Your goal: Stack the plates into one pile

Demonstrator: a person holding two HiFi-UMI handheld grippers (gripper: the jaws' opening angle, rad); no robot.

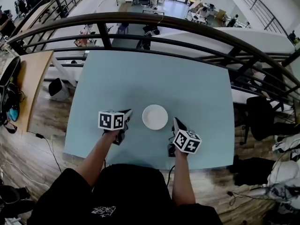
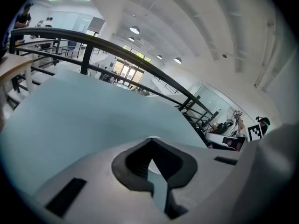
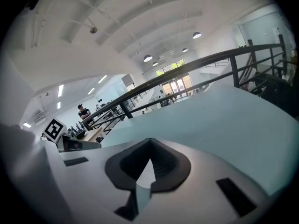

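Left gripper, jaws clenched on nothing, sits just left of the white plate at frame centre. Right gripper, likewise clenched and empty, flanks the plate's lower right, about equally near.

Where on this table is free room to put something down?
Bare: the far half of the table, from the white plate to the railing, and both side margins. Crowded: the near edge, where left gripper and right gripper flank the plate.

Pale blue table behind curved black railing. Wooden desk at left, black bag beside it. Wood floor below.
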